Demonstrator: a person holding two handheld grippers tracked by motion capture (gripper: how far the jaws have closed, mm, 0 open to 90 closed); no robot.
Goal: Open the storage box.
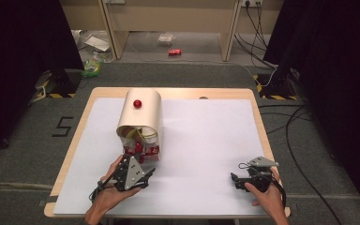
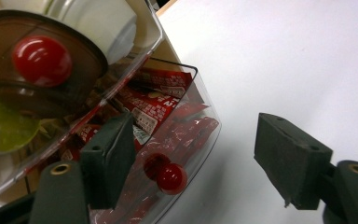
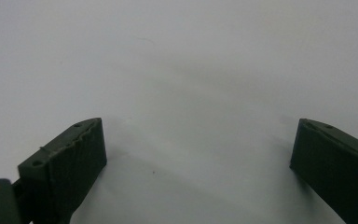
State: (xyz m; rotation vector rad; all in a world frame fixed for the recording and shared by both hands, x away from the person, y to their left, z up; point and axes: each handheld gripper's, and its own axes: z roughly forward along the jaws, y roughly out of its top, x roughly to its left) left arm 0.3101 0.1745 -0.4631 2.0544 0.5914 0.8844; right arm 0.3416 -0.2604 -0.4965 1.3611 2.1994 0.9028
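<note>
The left gripper sits near the front edge of the table, its jaws spread and gripping nothing, just short of the clear drawer at the foot of the cream rounded box. From the left gripper view the small red knob on that drawer's front lies between the two black pads but touches neither. The drawer is packed with red packets; white print runs across them, too blurred to read. On the shelf above, a brown lid carries a second red knob. The right gripper rests low over the white sheet near the front right corner, jaws spread wide on nothing. Between the two grippers, and on back to the far edge, the sheet lies bare, leaving wide room.
</note>
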